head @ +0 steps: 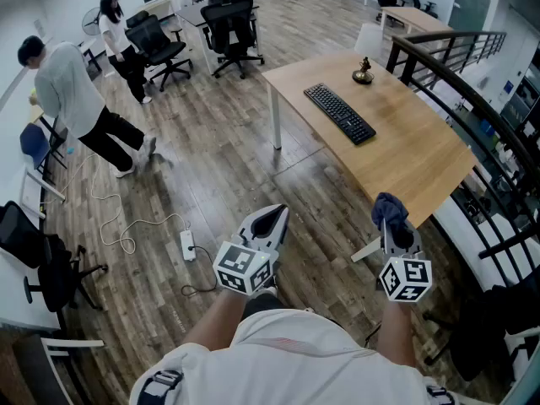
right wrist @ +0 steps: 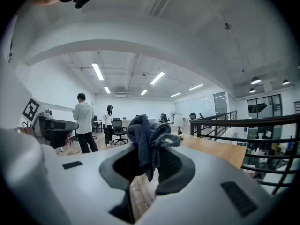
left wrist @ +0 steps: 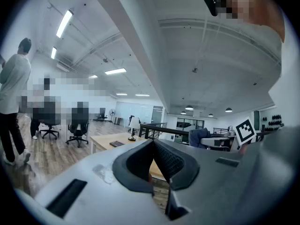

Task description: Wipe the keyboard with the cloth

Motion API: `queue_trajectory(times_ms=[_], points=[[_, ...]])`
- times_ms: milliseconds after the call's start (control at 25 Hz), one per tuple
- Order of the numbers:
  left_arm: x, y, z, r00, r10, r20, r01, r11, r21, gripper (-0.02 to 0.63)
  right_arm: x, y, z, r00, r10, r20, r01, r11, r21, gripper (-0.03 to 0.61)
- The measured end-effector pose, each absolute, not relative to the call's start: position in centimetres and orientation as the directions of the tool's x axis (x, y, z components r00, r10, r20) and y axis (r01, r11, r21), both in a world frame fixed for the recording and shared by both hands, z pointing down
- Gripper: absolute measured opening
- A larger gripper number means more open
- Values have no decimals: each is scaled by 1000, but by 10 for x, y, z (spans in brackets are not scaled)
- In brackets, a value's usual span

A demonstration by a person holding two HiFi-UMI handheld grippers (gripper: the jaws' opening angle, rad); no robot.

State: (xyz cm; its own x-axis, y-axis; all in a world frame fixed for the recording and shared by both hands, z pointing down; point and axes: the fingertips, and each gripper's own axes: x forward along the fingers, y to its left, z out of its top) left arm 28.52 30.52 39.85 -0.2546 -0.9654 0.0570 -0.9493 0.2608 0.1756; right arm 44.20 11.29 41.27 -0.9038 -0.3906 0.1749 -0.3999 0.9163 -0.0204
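Note:
The black keyboard (head: 340, 113) lies on a light wooden table (head: 413, 154) ahead and to the right; in the left gripper view the keyboard (left wrist: 116, 144) looks small and far off. My right gripper (head: 391, 224) is held in the air short of the table's near corner, shut on a bunched dark blue cloth (head: 388, 205). In the right gripper view the cloth (right wrist: 147, 137) sticks up out of the right gripper (right wrist: 149, 150). My left gripper (head: 272, 218) hangs over the wooden floor left of the table, its jaws meeting at the tip with nothing between them (left wrist: 153, 144).
A small dark ornament (head: 364, 72) stands on the table's far end. A black railing (head: 472, 99) runs along the right. Two people (head: 76, 99) and office chairs (head: 229, 24) are at the left and back. A power strip (head: 187, 245) with cable lies on the floor.

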Motion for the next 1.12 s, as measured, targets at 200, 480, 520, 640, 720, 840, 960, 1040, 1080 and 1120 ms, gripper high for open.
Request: queue_trajectory(times_ms=[200,480,520,640,720,840,960,1040,1080,1120], points=[[283,301,395,-251,-967,54,-951,257,173,15,434,114,411,-910,-373,179,-383,924,-22,124],[278,304,396,-253,-966,57,-950,259,176,15,426,118,411,-914,-363,183,-372,928,-19,124],[277,304,396,-252,-966,58,-950,259,176,15,425,119,411,-914,-362,184,-371,928,-20,124],[276,303,397,-248,-967,60,-951,255,176,15,425,118,412,-915,-363,178,-375,927,-36,126],[275,302,400,-247,-967,62,-951,254,178,15,425,116,411,-920,-360,157,-374,925,-66,127],[271,301,405,-247,-967,65,-950,254,183,15,423,115,412,-922,-360,141,-374,924,-83,129],[265,299,406,-243,-968,65,-950,252,186,15,418,114,415,-921,-360,148,-374,924,-81,129],[260,297,406,-241,-968,66,-950,249,187,15,413,112,416,-920,-361,153,-376,922,-89,129],[257,296,405,-241,-968,67,-950,249,188,15,409,110,416,-920,-360,156,-376,922,-91,130],[253,295,405,-241,-968,67,-950,249,189,15,405,110,416,-920,-358,159,-375,922,-92,130]])
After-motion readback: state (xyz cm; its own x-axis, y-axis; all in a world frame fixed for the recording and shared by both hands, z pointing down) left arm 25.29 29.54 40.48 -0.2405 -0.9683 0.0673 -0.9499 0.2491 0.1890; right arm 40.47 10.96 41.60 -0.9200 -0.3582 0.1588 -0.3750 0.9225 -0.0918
